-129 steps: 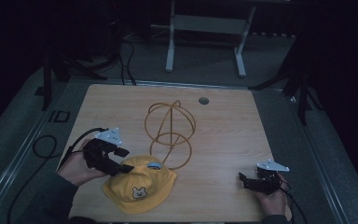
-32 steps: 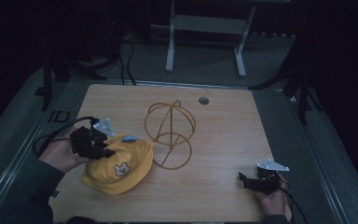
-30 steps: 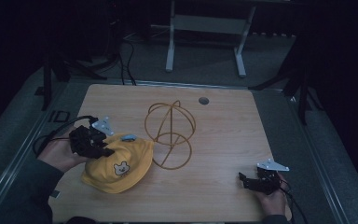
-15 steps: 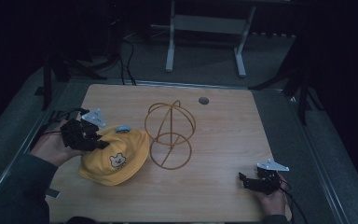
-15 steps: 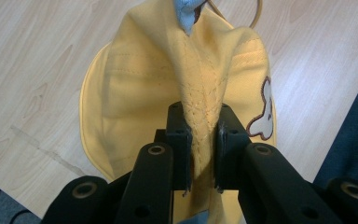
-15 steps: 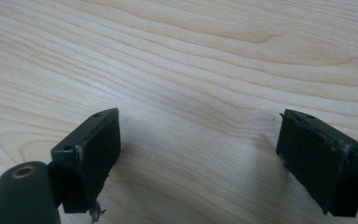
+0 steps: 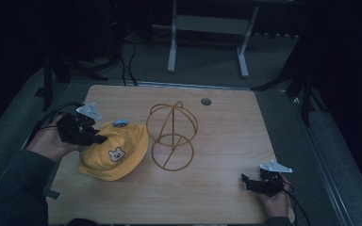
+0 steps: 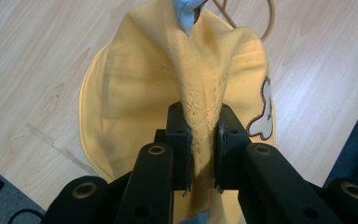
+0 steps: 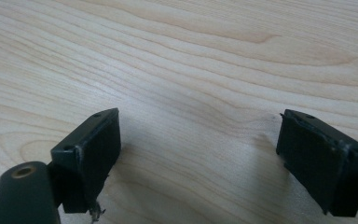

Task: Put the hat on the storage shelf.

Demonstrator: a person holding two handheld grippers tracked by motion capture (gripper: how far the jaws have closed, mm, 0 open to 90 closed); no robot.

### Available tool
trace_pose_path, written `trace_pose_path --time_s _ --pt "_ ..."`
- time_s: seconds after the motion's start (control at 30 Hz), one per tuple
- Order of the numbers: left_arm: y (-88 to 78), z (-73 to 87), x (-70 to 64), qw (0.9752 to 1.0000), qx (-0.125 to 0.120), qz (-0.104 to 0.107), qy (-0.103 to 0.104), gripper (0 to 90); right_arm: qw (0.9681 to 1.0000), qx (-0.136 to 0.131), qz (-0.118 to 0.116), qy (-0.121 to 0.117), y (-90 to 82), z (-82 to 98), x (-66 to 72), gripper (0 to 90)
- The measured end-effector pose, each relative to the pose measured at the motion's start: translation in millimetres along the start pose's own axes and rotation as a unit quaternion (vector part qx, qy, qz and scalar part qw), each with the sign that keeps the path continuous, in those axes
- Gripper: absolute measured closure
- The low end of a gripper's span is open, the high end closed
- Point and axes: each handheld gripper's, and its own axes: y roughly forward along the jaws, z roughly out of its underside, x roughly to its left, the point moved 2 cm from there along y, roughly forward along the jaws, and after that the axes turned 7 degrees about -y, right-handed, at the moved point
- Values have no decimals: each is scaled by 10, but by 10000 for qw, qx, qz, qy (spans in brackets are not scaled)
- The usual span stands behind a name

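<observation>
A yellow cloth hat [image 7: 115, 150] with a small bear badge hangs just over the left part of the wooden table [image 7: 217, 197]. My left gripper [image 7: 94, 137] is shut on a fold of its brim at the hat's left side. In the left gripper view the pads pinch that yellow hat [image 8: 135, 84] fold between them at the left gripper [image 8: 201, 140]. A gold wire stand [image 7: 172, 136] of rings stands upright right of the hat. My right gripper [image 7: 252, 183] rests at the table's front right, open, and in the right gripper view the right gripper [image 9: 198, 154] has bare wood between its jaws.
A small round grommet [image 7: 206, 101] sits near the table's far edge. Cables [image 7: 52, 117] trail off the left edge. A white frame [image 7: 207, 28] stands on the dark floor behind the table.
My left gripper has carried the hat leftward and toward the far side, lifting it a little, away from the wire stand. The right gripper has stayed where it was.
</observation>
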Motion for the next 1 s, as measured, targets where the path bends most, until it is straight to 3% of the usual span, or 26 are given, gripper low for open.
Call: trace_pose_path --time_s 0.33,1.0 --pt "-58 -28 88 9995 -298 36 -133 791 10000 2 -1 -1 0 0 0 136" --pt "-234 -84 151 9989 -414 -62 -219 791 10000 1 1 -5 0 0 -1 136"
